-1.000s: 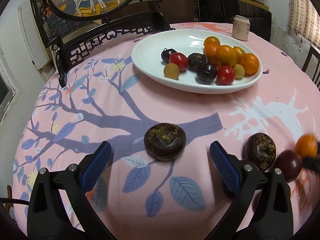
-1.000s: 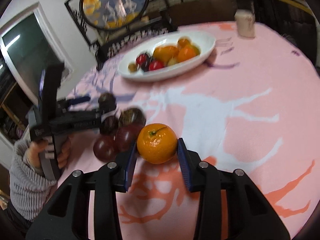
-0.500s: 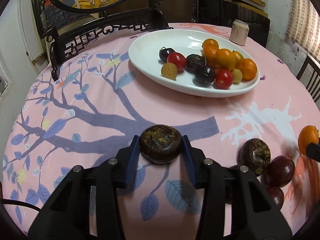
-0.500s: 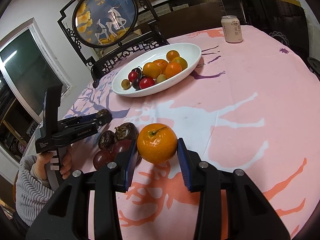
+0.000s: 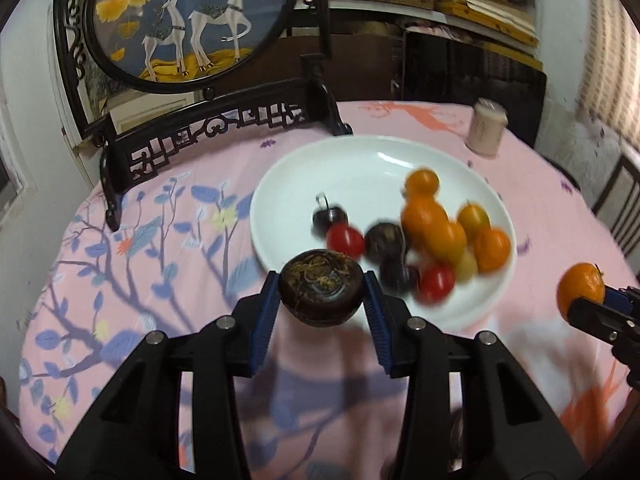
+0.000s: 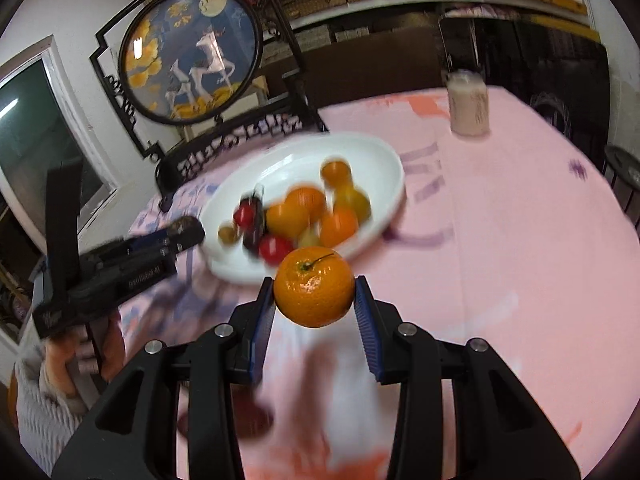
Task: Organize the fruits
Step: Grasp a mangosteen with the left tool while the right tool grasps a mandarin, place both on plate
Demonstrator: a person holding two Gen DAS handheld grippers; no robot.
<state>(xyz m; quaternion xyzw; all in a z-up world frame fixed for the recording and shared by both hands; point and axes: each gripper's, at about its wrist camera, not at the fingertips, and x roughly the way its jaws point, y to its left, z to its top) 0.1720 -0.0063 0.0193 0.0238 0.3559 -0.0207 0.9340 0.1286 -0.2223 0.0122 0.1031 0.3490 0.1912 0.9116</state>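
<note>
— Fruit first: what does each gripper carry?

— Left gripper (image 5: 322,295) has its ribbed blue pads (image 5: 267,312) pressed on either side of a dark brown fruit (image 5: 321,288), squat and rounded, with a rough top of dry yellowish fibres. It sits off the cloth, at about 7 o'clock of the plate's rim. Right gripper (image 6: 314,294) is clamped on a mandarin (image 6: 314,286), glossy, dimpled, with a thin green stem.

— And the plate?

— White oval plate (image 5: 372,164), smooth and glazed, at 12 o'clock from both grippers. Heaped in it: orange citrus (image 5: 438,228), round red tomatoes (image 5: 346,241), dark plums (image 5: 386,240), all blurred.

— Around it?

— Pink tablecloth (image 5: 160,264) printed with blue-violet branches and leaves. A pale can (image 5: 486,131) stands at the plate's 1 o'clock. At 11 o'clock, a round deer screen (image 5: 188,20) in a carved black frame.
</note>
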